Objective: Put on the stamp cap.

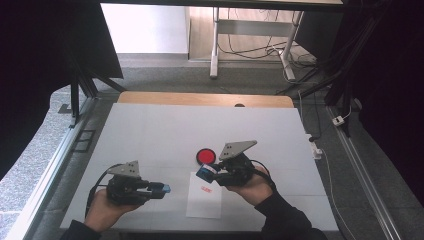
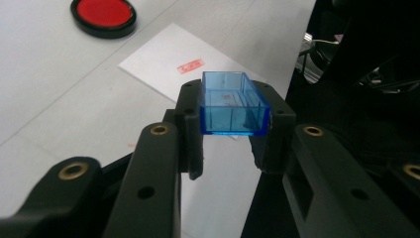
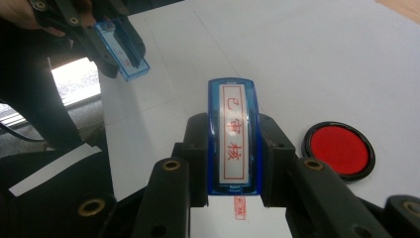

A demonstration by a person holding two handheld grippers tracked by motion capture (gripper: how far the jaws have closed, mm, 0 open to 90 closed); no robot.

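Observation:
My left gripper [image 1: 161, 190] [image 2: 233, 106] is shut on a clear blue plastic cap [image 1: 165, 189] [image 2: 233, 101], held a little above the table to the left of the paper. The right gripper [image 1: 206, 173] [image 3: 233, 130] is shut on a blue stamp [image 1: 203, 173] [image 3: 233, 136]. The stamp's face, with red characters, is turned up toward that gripper's camera. It hovers over the top edge of a white paper sheet [image 1: 204, 202] [image 2: 163, 62] that bears a red stamp mark [image 1: 205, 189] [image 2: 190, 65] [image 3: 239, 206]. In the right gripper view the left gripper [image 3: 119, 44] with the cap [image 3: 121, 49] appears at upper left.
A round red ink pad [image 1: 205, 156] [image 2: 103, 15] [image 3: 339, 148] in a black case lies open just beyond the paper. The white tabletop [image 1: 150, 135] stretches far and left of it. Beyond the table stand desk legs and cables [image 1: 260, 50] on the floor.

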